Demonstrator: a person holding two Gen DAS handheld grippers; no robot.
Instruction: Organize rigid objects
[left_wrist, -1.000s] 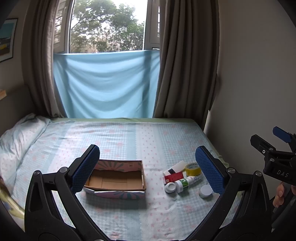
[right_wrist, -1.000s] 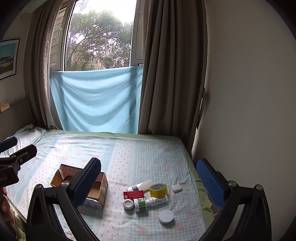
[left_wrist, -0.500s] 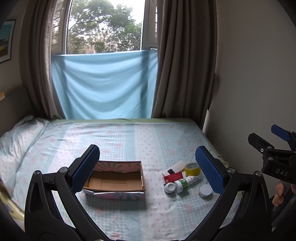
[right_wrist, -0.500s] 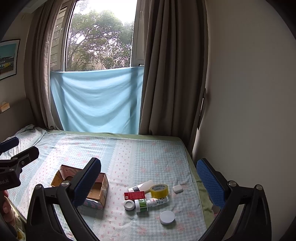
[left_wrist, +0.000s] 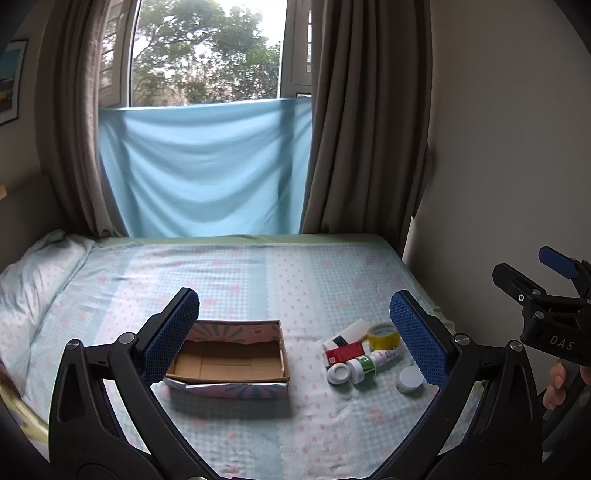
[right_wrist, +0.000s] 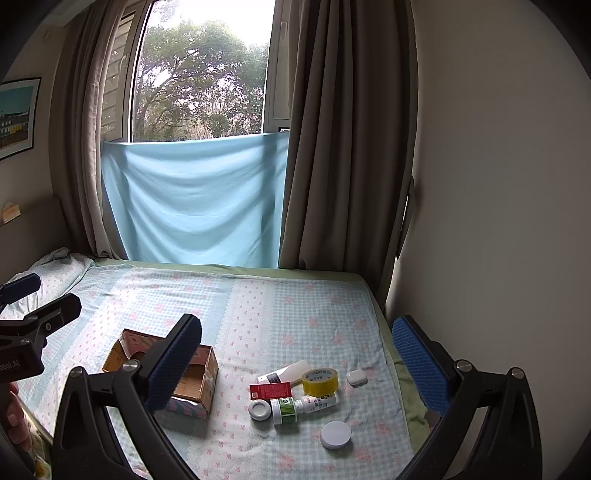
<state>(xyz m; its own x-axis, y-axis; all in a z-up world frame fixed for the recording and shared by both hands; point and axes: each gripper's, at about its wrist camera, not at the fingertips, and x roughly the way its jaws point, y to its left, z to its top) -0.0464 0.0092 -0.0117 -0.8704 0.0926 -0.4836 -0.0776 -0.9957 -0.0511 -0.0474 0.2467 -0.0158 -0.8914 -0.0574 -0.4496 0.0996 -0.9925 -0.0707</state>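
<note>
An open cardboard box (left_wrist: 229, 362) (right_wrist: 192, 380) lies on the bed, empty inside. To its right lie a yellow tape roll (left_wrist: 384, 336) (right_wrist: 319, 380), a red box (left_wrist: 343, 352) (right_wrist: 269, 391), a white tube (right_wrist: 284, 371), a green-labelled bottle (left_wrist: 367, 363) (right_wrist: 295, 406), a small white jar (left_wrist: 338, 373) (right_wrist: 259, 410), a round white lid (left_wrist: 409, 379) (right_wrist: 335, 435) and a small white case (right_wrist: 357, 377). My left gripper (left_wrist: 291, 336) is open and empty, above the bed's near side. My right gripper (right_wrist: 299, 365) is open and empty, above the objects.
The bed (left_wrist: 295, 280) has a checked blue sheet with a pillow (left_wrist: 33, 273) at the left. A wall (right_wrist: 498, 221) runs close along the right edge. Curtains (right_wrist: 343, 147) and a blue cloth (right_wrist: 195, 203) hang at the far end.
Both grippers have drifted slightly; the views shift a little. Both stay open and empty. No object on the bed has moved.
</note>
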